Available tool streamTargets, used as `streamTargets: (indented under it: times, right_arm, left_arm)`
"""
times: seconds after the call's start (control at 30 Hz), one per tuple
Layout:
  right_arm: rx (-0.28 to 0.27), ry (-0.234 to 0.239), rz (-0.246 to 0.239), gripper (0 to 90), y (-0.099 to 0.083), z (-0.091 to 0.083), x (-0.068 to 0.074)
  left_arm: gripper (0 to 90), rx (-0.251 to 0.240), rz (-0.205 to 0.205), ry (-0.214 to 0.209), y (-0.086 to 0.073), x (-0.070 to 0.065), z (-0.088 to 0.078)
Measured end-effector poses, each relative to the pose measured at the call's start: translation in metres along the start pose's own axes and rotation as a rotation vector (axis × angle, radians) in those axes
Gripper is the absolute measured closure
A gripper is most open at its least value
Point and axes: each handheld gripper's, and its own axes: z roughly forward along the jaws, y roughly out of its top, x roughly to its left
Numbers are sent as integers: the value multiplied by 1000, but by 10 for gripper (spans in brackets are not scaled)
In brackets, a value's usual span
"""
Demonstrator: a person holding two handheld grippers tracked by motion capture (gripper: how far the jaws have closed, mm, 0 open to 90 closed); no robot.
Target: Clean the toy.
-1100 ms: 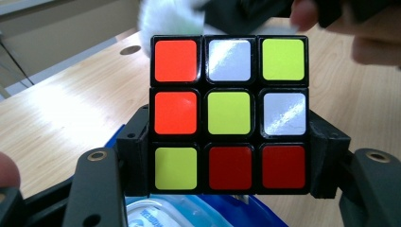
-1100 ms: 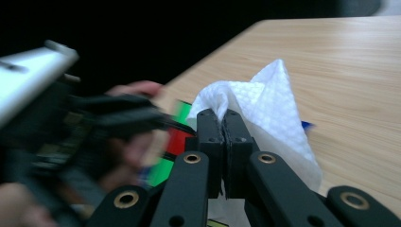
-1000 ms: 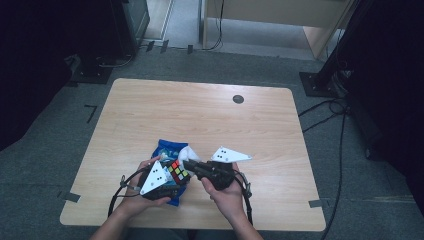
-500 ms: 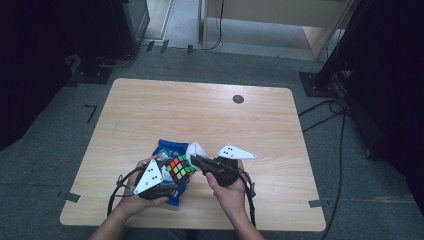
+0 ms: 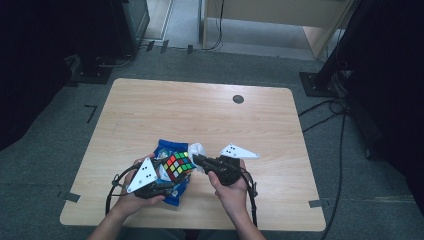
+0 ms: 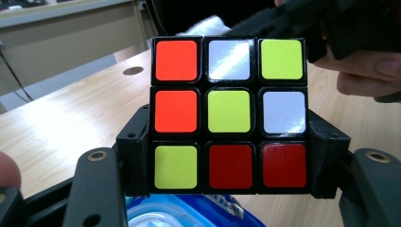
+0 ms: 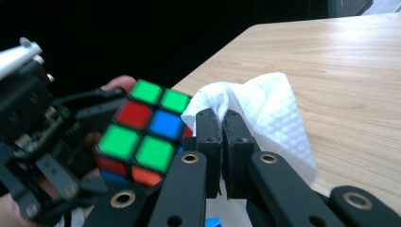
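Cube: glossy stickered plastic cube (image 6: pixel 229 111), clamped between the left gripper (image 6: pixel 229 189) jaws.
Tissue: crinkled white tissue (image 7: pixel 265 106), pinched by the closed right gripper (image 7: pixel 223 127), touching the cube.

Beyond both claws the counter (image 5: pixel 200 115) lies bare and passable. Between the left claw (image 5: pixel 167 177) and right claw (image 5: pixel 197 161), a puzzle cube (image 5: pixel 178 165), white tissue (image 5: pixel 197 150) and blue packet (image 5: pixel 167 147) crowd the gap.

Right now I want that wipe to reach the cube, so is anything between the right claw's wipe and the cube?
Nothing visible. The wipe pinched in the right claw sits right beside the cube, which the left claw holds.
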Motion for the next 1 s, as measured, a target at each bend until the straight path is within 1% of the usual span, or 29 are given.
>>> streamTargets:
  times: [0.03,0.07,0.1,0.17,0.2,0.27,0.3,0.33,0.4,0.47,0.5,0.53,0.57,0.6,0.63,0.67,0.7,0.73,0.8,0.83,0.87,0.9,0.93,0.97,1.0]
  right_arm:
    - [-3,12,1,877,1,0,3]
    - [-9,33,-13,876,2,1,8]
    - [-9,45,-23,875,2,2,12]
    - [-12,90,-47,875,5,2,21]
    - [-12,110,-63,875,6,1,25]
    - [-7,130,-78,878,6,0,26]
    - [-4,128,-77,880,6,0,24]
    - [6,101,-67,880,6,0,20]
    - [9,58,-43,882,4,-1,10]
    - [11,-31,-23,878,1,-2,-3]
    - [11,-66,-21,861,0,-2,-8]
    - [7,-101,-16,804,-1,-1,-12]
    - [7,-144,-9,710,-1,-1,-16]
    - [7,-164,10,664,-1,0,-19]
    - [-3,-156,35,617,-1,-1,-20]
    - [-13,-141,49,564,0,-1,-20]
    - [-25,-130,62,486,1,-2,-17]
    - [-30,-121,64,431,2,-1,-14]
    - [-35,-57,89,306,5,2,-6]
    - [-34,-35,113,244,6,5,0]
    - [-30,-20,129,218,7,8,4]
    - [-22,7,147,189,6,11,9]
    - [-14,12,155,158,6,14,11]
    - [-7,25,166,155,5,17,14]
    - [5,22,176,151,4,19,17]
  left_arm:
    - [341,9,2,-2,-1,-2,3]
    - [341,17,7,-1,-1,-3,4]
    - [341,20,8,3,-2,-4,6]
    - [341,24,8,5,-2,-3,6]
    - [341,17,-1,5,-2,-1,4]
    - [341,9,-9,15,-2,4,1]
    - [341,2,-19,28,-2,8,-3]
    - [341,-5,-29,34,-2,11,-5]
    - [341,-32,-63,51,-1,21,-12]
    - [341,-53,-90,66,-1,28,-17]
    - [341,-59,-94,74,0,29,-18]
    - [341,-59,-93,81,0,30,-19]
    - [341,-59,-93,85,0,30,-19]
    - [341,-58,-92,87,0,29,-18]
    - [341,-59,-92,88,0,29,-17]
    - [341,-58,-91,89,0,27,-16]
    - [341,-57,-87,91,0,27,-15]
    - [341,-57,-87,92,0,25,-14]
    - [341,-61,-82,98,1,21,-11]
    - [341,-62,-83,101,1,19,-9]
    - [341,-60,-79,110,1,16,-7]
    - [341,-59,-76,114,1,14,-5]
    - [341,-55,-73,130,1,11,-3]
    - [341,-52,-73,135,1,9,-2]
    - [341,-57,-74,133,2,7,-1]
